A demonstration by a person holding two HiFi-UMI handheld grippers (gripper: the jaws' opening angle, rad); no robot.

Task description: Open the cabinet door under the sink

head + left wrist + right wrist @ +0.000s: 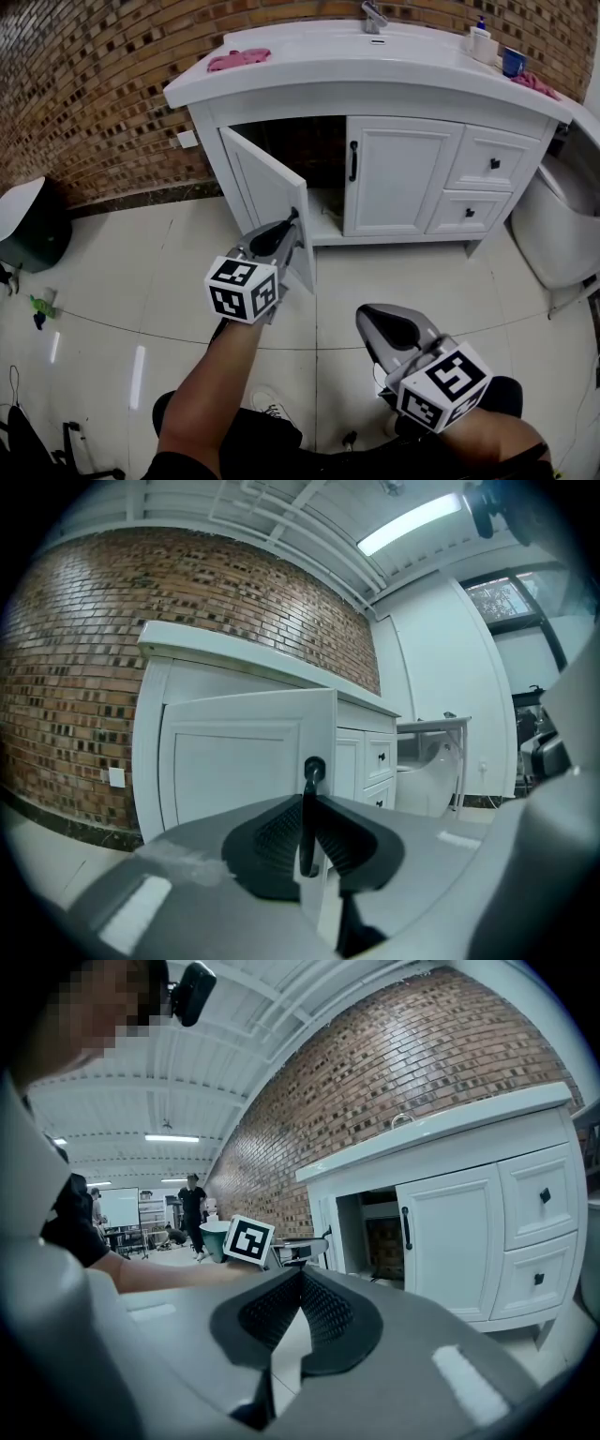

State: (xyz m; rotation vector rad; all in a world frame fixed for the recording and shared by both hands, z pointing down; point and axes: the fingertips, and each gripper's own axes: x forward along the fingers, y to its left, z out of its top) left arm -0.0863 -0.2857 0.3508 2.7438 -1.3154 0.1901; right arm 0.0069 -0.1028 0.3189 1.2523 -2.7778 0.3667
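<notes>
Both grippers same build: left gripper [293, 221] & right gripper [366, 317] have smooth grey shells w/ black ribbed pads on the fingers [328, 1314]. Each carries a white cube, left cube [242, 289] & right cube [442, 380], w/ black square markers. Forearms bare; black short sleeve [70, 1227] at left of right gripper view. Dark clothing [281, 441] & white laced shoe [272, 406] bottom centre, head view

My head view looks steeply down from above at the white cabinet [403, 178] and tiled floor [141, 272]. My left gripper view sits low, right up against the open door [234, 761] and its handle [307, 817]. My right gripper view stands farther back (equally low), sharing that cabinet and the left gripper [319, 1244].
</notes>
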